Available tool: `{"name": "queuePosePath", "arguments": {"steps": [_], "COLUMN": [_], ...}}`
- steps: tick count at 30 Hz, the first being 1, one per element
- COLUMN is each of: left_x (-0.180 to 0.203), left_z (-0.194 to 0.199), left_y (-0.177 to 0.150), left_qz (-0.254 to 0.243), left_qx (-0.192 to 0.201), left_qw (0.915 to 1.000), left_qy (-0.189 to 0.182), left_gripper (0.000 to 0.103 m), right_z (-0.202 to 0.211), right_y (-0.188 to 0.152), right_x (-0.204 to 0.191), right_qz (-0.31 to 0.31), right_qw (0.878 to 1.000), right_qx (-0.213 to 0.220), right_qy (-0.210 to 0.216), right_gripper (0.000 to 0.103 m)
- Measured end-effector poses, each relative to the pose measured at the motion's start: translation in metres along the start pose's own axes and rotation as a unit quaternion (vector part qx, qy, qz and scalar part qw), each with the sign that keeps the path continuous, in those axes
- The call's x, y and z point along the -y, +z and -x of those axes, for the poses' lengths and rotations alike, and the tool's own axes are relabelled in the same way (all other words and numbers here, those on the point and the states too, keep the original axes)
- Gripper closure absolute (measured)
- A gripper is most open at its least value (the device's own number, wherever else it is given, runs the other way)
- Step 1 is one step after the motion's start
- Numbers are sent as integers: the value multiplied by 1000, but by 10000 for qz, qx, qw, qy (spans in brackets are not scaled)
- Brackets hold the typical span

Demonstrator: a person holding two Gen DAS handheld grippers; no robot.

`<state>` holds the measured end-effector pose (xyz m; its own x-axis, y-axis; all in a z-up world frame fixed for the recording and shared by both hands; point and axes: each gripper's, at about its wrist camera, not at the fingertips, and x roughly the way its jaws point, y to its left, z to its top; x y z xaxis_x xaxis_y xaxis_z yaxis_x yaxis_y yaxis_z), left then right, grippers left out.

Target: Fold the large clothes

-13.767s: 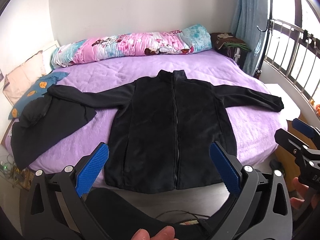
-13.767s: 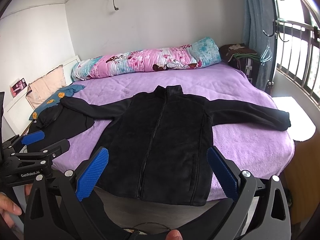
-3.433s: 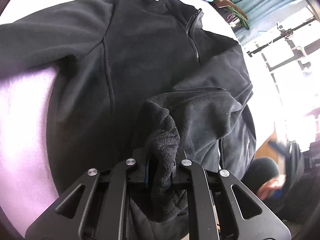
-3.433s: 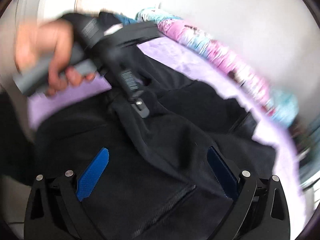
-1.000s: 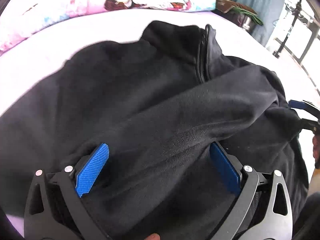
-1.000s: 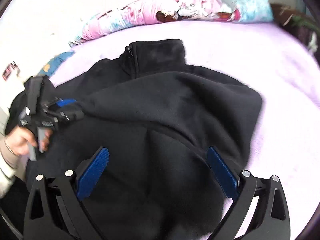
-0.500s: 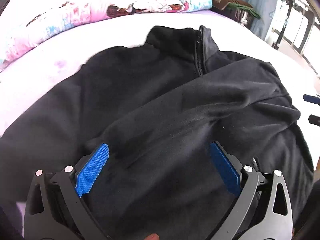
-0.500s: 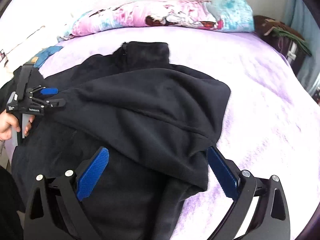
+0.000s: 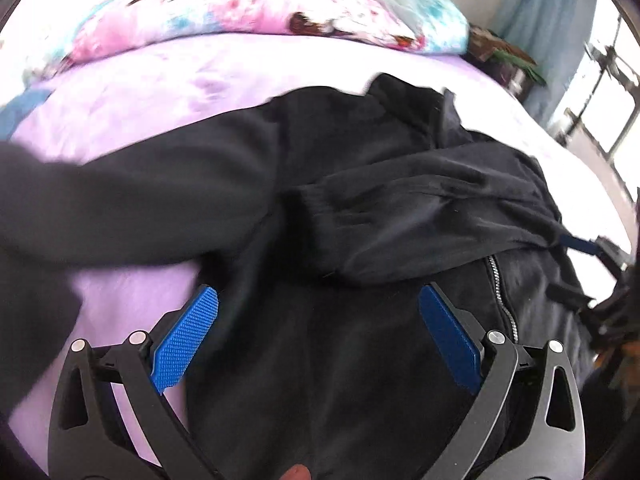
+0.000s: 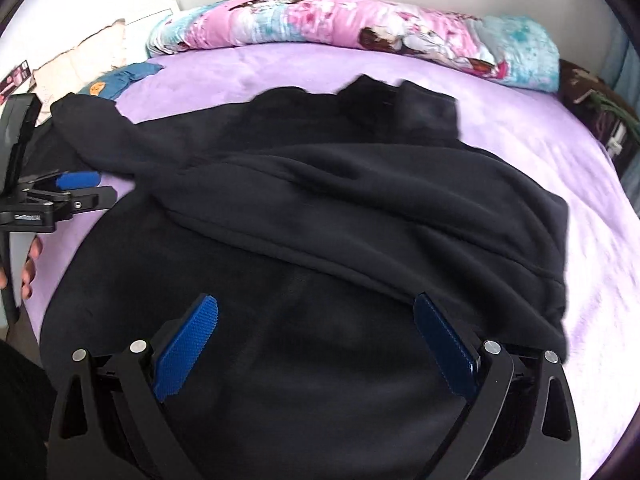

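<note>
Left gripper (image 9: 318, 340) and right gripper (image 10: 316, 342) both spread apart, empty, above hem of black fleece jacket (image 10: 320, 220), jacket flat on purple bedsheet (image 10: 560, 160), one sleeve folded across chest, rolled floral quilt (image 10: 360, 24) beyond collar.

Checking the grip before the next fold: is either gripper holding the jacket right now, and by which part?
Nothing is held. The left gripper and right gripper both stand open above the black jacket, with no cloth between their pads.

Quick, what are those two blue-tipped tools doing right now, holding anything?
Left tool: open, holding nothing, over the black jacket.
Right tool: open, holding nothing, over the same jacket.
</note>
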<state>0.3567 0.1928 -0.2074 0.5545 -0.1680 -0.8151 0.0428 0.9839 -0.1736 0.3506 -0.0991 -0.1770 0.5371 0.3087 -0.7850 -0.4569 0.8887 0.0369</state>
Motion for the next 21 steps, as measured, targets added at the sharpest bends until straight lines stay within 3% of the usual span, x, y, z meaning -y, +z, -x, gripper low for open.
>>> {"name": "queuePosePath", "arguments": {"steps": [4,9,14,18,21], "left_x": [-55,-151,-261,-322,-362], "left_z": [31,79,123,135,130], "left_y": [-2,7,29,39,40], "left_qz": [640,1355,2242,2739,3109], "left_qx": [140,429,626,812,717], "left_qw": [9978,9894,9708,9570,9465], "left_qy": [6,298,578,505,477], "left_gripper": [6,6,6,6,6], "right_z": [-13,-34,-71,-95,-105], "right_y": [23,62,97,117,128], "right_x": [-46,-93,-126,-138,-143], "right_qz": [253,648,1027,1056,1063], "right_qw": [9994,9971,9937,9932,9927], "right_qx": [140,350,400,421,563], "right_qy": [165,192,214,234,112], "right_gripper": [6,6,6,6,6]}}
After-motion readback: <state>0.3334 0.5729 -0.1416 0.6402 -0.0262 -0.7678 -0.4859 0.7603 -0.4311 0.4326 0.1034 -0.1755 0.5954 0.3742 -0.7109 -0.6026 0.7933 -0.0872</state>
